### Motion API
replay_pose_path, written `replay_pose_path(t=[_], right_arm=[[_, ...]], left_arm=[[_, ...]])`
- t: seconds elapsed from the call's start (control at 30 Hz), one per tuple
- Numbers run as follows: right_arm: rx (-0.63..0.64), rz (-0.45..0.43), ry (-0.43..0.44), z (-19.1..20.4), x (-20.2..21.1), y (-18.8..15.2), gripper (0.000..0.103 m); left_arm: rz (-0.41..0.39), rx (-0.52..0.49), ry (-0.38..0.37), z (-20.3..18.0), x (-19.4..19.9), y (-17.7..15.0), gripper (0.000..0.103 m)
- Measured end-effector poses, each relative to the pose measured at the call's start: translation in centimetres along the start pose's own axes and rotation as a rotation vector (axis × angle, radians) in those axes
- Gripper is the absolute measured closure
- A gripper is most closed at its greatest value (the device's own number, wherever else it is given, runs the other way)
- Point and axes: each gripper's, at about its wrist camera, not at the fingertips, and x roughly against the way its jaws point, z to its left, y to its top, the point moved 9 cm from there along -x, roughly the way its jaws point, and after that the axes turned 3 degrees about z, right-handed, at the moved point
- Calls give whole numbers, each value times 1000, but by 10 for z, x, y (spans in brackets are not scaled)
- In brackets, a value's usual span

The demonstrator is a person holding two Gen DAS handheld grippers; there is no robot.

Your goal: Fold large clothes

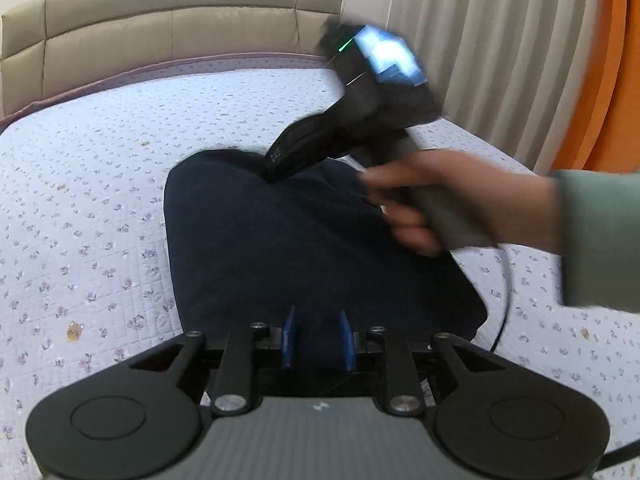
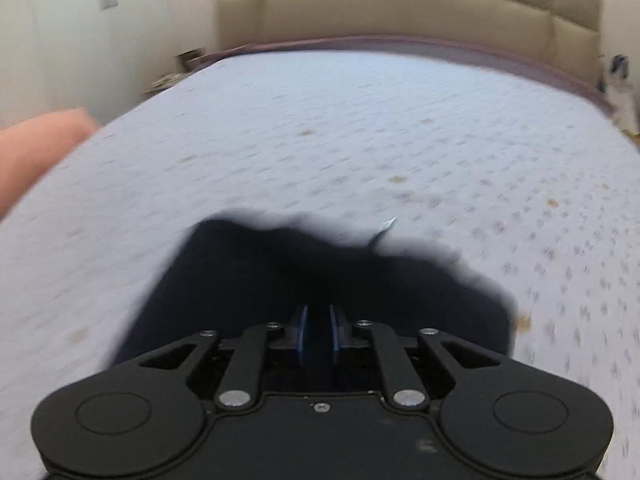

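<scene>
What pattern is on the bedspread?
The bedspread is pale lilac, quilted, with tiny scattered flowers; sharpest in the left wrist view.

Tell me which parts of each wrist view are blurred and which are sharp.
Left wrist view: the right gripper and the hand holding it are motion-smeared; the quilt and dark garment are sharp. Right wrist view: quilt and garment streak with motion blur, only the gripper's own body stays crisp. Fisheye bends the headboard in both.
</scene>
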Motion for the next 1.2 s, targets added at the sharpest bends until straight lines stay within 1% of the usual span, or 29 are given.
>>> replay_pose_path(t=[0.03, 0.07, 0.1, 0.13, 0.17, 0.2, 0.23, 0.3, 0.37, 0.4, 0.47, 0.5, 0.53, 0.57, 0.6, 0.63, 0.67, 0.7, 0.73, 0.77, 0.83, 0.9, 0.97, 1.03, 1.07, 1.1, 1.13, 1.17, 1.2], right_arm=[[-47, 31, -39, -17, -20, 1, 101], [-112, 78, -36, -32, -35, -1, 103], [-169, 101, -13, -44, -41, -1, 103], [-183, 99, -18, -52, -37, 0, 103], [-161, 82, -89, -60, -26, 3, 101], [-149, 62, -128, -68, -12, 2, 93], [-168, 40, -116, -71, 3, 2, 90], [-223, -4, 8, -69, 49, -4, 89], [-193, -22, 111, -45, 93, -18, 88], [-162, -11, 145, -31, 102, -26, 87], [-108, 44, 200, -7, 115, -55, 85], [-83, 75, 190, 0, 111, -68, 85], [-60, 107, 150, 0, 103, -84, 87], [-74, 139, 113, -8, 91, -99, 88], [-150, 147, 144, -19, 85, -105, 89], [-253, 153, 188, -31, 83, -107, 93], [-326, 166, 192, -42, 85, -105, 103], [-332, 162, 138, -50, 93, -101, 103], [-282, 134, 69, -53, 107, -95, 90], [-231, 106, 34, -50, 122, -90, 83], [-172, 75, 65, -35, 153, -89, 82], [-133, 91, 109, -16, 169, -100, 82], [-91, 114, 108, 0, 168, -116, 82], [-77, 179, 68, 7, 152, -139, 82], [-98, 236, 51, 4, 140, -155, 83], [-130, 292, 45, 0, 135, -173, 86], [-169, 333, 50, -5, 124, -183, 90], [-206, 329, 53, -12, 123, -190, 90], [-210, 325, 46, -15, 123, -193, 86]], left_arm=[[-1, 3, -11, 0, 2, 0, 77], [1, 9, -21, 0, 3, -1, 76], [-1, 10, -21, 1, 5, -1, 76], [1, 6, -16, 1, 6, -1, 76], [3, -1, -11, 2, 8, -2, 76], [5, -5, -6, 2, 9, -2, 76], [5, -7, 0, 4, 9, -3, 76], [6, -8, 5, 7, 13, -1, 76], [5, -8, -1, 7, 18, 2, 76], [9, -12, -1, 6, 19, 2, 76], [20, -39, 15, 4, 15, -1, 76], [21, -52, 21, 3, 14, -2, 76], [21, -64, 28, 1, 12, -3, 76], [24, -69, 32, 1, 11, -5, 75], [26, -74, 34, 0, 9, -7, 74], [26, -80, 35, -1, 8, -8, 74], [26, -91, 46, -3, 8, -8, 74], [32, -107, 61, -4, 10, -7, 74], [36, -123, 73, -6, 15, -5, 74], [34, -126, 77, -6, 19, -3, 74], [4, -91, 48, -6, 37, 6, 76], [-25, -2, 12, -1, 48, 15, 76], [-1, 26, 16, 4, 42, 13, 77], [58, 14, 36, 7, 25, -1, 78], [69, 11, 36, 7, 20, -8, 77], [77, 10, 37, 8, 18, -13, 76], [79, 6, 38, 8, 18, -16, 75], [82, 4, 38, 7, 19, -18, 73], [81, 3, 41, 7, 20, -20, 73]])
